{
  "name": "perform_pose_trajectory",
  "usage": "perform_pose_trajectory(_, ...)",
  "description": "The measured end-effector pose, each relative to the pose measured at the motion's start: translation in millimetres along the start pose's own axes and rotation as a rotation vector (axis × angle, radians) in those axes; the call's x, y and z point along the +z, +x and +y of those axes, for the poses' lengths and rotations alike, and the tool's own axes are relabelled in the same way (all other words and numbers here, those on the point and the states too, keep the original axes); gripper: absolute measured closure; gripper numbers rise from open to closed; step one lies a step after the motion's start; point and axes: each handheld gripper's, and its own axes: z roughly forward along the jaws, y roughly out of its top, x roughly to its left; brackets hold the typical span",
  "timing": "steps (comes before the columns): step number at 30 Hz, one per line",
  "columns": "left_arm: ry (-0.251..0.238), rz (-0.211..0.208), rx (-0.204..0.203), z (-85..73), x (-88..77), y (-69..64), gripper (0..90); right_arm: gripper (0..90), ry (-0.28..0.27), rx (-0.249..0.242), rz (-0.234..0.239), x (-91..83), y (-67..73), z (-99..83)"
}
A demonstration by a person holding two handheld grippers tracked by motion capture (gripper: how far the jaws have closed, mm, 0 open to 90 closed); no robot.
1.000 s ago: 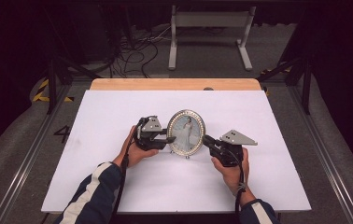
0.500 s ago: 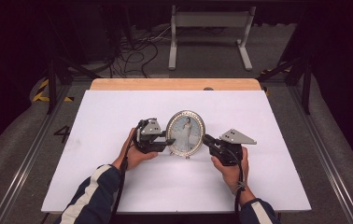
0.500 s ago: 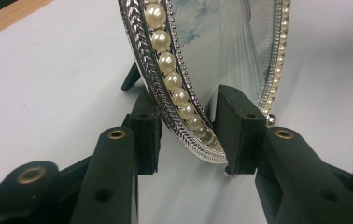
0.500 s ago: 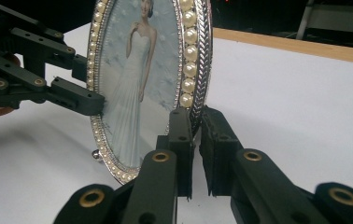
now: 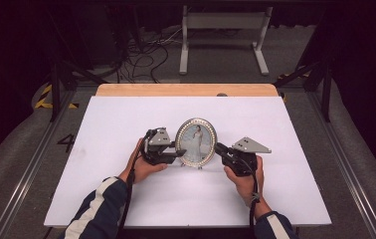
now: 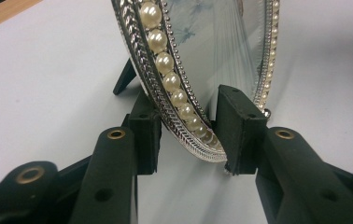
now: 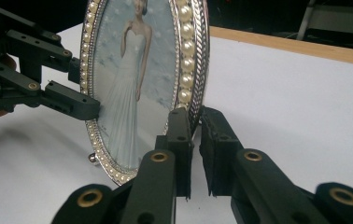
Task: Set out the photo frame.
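An oval picture frame, its silvery braided rim set with a ring of round pearly beads around glossy glass, stood upright near the middle of the matte white table. The left tool, of dull black plastic, gripped the rim at the frame's 9 o'clock side, with a pad on each face. The right tool pinched the rim at 3 o'clock, its blocky jaws nearly together.

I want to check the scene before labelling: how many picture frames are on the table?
1. The oval picture frame stands upright near the middle of the white table, between the left gripper and the right gripper, which clamp its left and right rim.
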Motion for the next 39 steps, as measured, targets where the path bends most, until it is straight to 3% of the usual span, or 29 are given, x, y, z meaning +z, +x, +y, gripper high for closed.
perform_pose_trajectory(4,-0.003,-0.014,0.000,-1.1,-1.6,0.9,58.3,81.0,0.000,-0.009,-0.001,0.2,1.1,-0.5)
perform_pose_trajectory(9,-0.035,-0.004,-0.007,-0.5,-9.3,1.6,53.6,79.7,-0.003,0.001,0.000,-1.6,0.3,-1.1)
perform_pose_trajectory(12,-0.049,-0.003,-0.019,-0.8,-15.2,2.9,55.8,79.3,0.002,0.000,0.006,-2.0,0.3,-2.3)
perform_pose_trajectory(20,-0.030,-0.003,-0.012,-2.6,-16.5,5.2,68.5,76.7,0.034,-0.004,0.039,2.8,3.1,-7.6)
perform_pose_trajectory(25,-0.032,0.006,-0.006,-1.1,-16.4,3.6,69.1,75.1,0.049,-0.013,0.045,8.2,6.1,-9.8)
perform_pose_trajectory(28,-0.045,-0.009,-0.032,-1.3,-15.2,3.6,69.7,74.8,0.053,-0.010,0.044,8.4,5.1,-9.7)
perform_pose_trajectory(32,-0.037,-0.016,-0.046,-1.3,-13.9,0.8,69.9,75.0,0.046,0.038,0.057,8.1,1.2,-8.4)
perform_pose_trajectory(37,-0.039,-0.015,-0.031,1.1,-9.5,-5.9,69.5,74.6,0.042,0.043,0.019,6.6,-1.2,-6.4)
perform_pose_trajectory(39,-0.047,-0.015,-0.042,0.8,-7.2,-7.5,69.4,74.6,0.046,0.047,0.019,6.1,-2.1,-6.5)
